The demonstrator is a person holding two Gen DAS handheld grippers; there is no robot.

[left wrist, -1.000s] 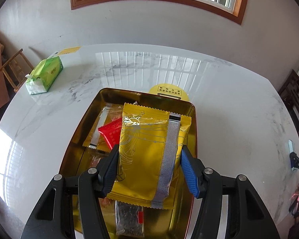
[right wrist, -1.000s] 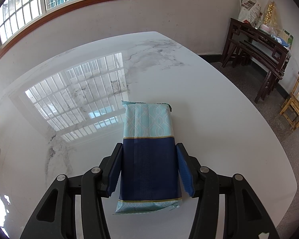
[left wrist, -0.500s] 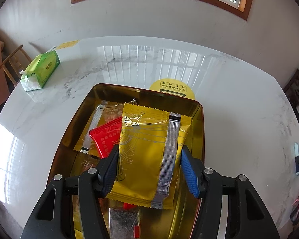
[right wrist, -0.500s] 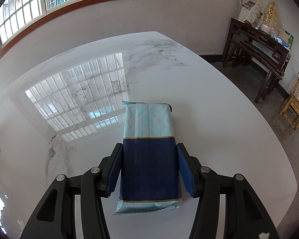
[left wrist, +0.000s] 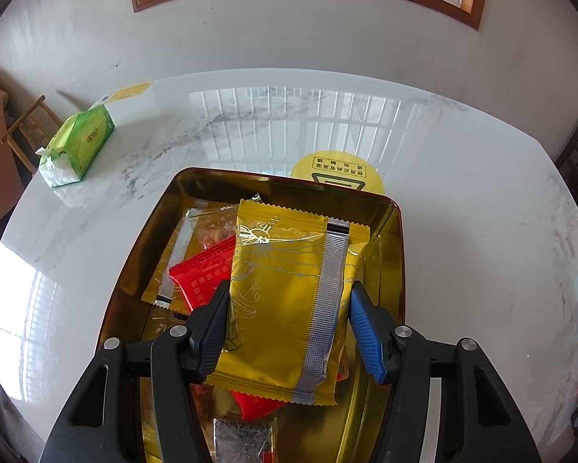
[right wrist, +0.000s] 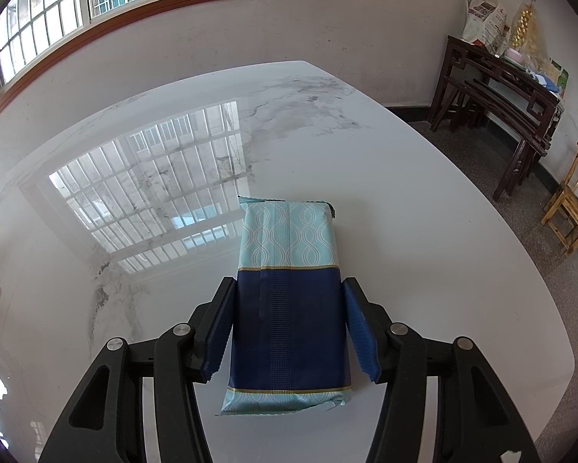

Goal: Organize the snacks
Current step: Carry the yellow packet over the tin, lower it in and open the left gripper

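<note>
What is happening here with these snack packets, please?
A person is sorting snacks with two hand-held tongs. The left tongs grip a yellow snack packet above a golden tray, which already holds a red packet and other packets. The right tongs sit around a blue and teal packet over the white marble table, apart from the tray.

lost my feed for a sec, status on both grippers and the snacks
Left gripper shut on gold packet, over gold tin. Right gripper shut on blue packet, over table. Nothing in the way.
</note>
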